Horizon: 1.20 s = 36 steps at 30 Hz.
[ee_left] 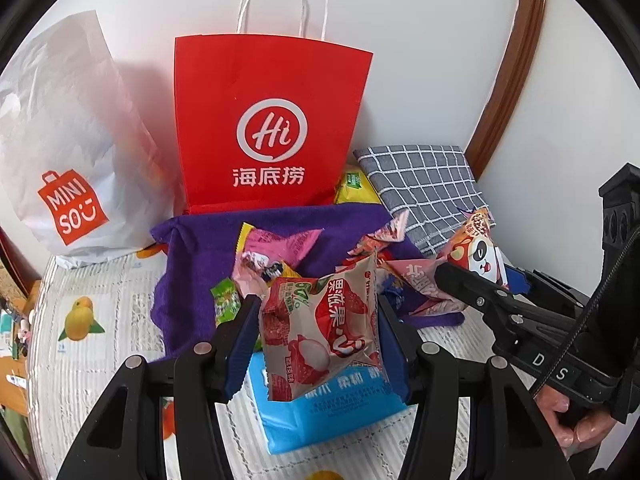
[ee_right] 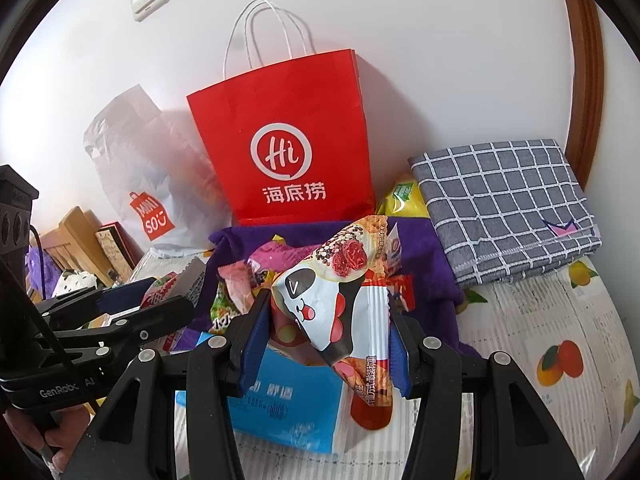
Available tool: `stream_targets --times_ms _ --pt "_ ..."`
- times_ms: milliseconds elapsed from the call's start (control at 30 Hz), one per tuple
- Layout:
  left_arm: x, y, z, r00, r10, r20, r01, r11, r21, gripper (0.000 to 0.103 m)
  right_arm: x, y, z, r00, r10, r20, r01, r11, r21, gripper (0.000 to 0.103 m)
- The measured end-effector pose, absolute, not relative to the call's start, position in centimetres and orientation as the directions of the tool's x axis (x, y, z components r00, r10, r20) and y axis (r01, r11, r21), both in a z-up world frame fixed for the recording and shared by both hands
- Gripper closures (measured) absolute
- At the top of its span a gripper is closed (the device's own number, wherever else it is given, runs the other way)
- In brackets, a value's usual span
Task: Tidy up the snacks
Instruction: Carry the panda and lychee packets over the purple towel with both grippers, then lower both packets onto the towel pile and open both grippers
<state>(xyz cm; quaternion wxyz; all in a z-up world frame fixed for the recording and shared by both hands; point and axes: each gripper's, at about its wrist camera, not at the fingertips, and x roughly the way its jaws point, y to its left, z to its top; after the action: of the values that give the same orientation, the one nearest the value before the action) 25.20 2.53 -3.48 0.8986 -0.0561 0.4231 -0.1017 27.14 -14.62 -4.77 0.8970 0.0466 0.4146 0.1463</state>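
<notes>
My left gripper (ee_left: pixel 318 320) is shut on a pink lychee-strawberry snack packet (ee_left: pixel 324 328), held above a blue pack (ee_left: pixel 320 412). My right gripper (ee_right: pixel 328 312) is shut on a panda-print snack packet (ee_right: pixel 332 300). In the left wrist view the same panda packet (ee_left: pixel 480 252) shows at the right in the right gripper (ee_left: pixel 460 280). In the right wrist view the left gripper (ee_right: pixel 160 300) comes in from the left with its pink packet (ee_right: pixel 168 284). Several loose snacks (ee_left: pixel 276 252) lie on a purple towel (ee_left: pixel 192 280). A red paper bag (ee_left: pixel 264 120) stands behind them against the wall.
A white Miniso bag (ee_left: pixel 68 152) leans left of the red bag. A folded grey checked cloth (ee_right: pixel 504 200) lies at the right, with a yellow packet (ee_right: pixel 400 200) beside it. A fruit-print cover (ee_right: pixel 552 344) spreads over the surface. A person's hand (ee_left: pixel 576 428) grips the right handle.
</notes>
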Motion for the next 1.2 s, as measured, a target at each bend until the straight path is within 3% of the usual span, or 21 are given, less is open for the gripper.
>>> stream_targets --times_ms 1200 --pt "32.8 5.7 -6.2 0.589 -0.219 -0.778 0.116 0.975 -0.188 0.049 34.5 -13.9 -9.2 0.565 0.287 -0.773 -0.237 0.955 0.180 0.052"
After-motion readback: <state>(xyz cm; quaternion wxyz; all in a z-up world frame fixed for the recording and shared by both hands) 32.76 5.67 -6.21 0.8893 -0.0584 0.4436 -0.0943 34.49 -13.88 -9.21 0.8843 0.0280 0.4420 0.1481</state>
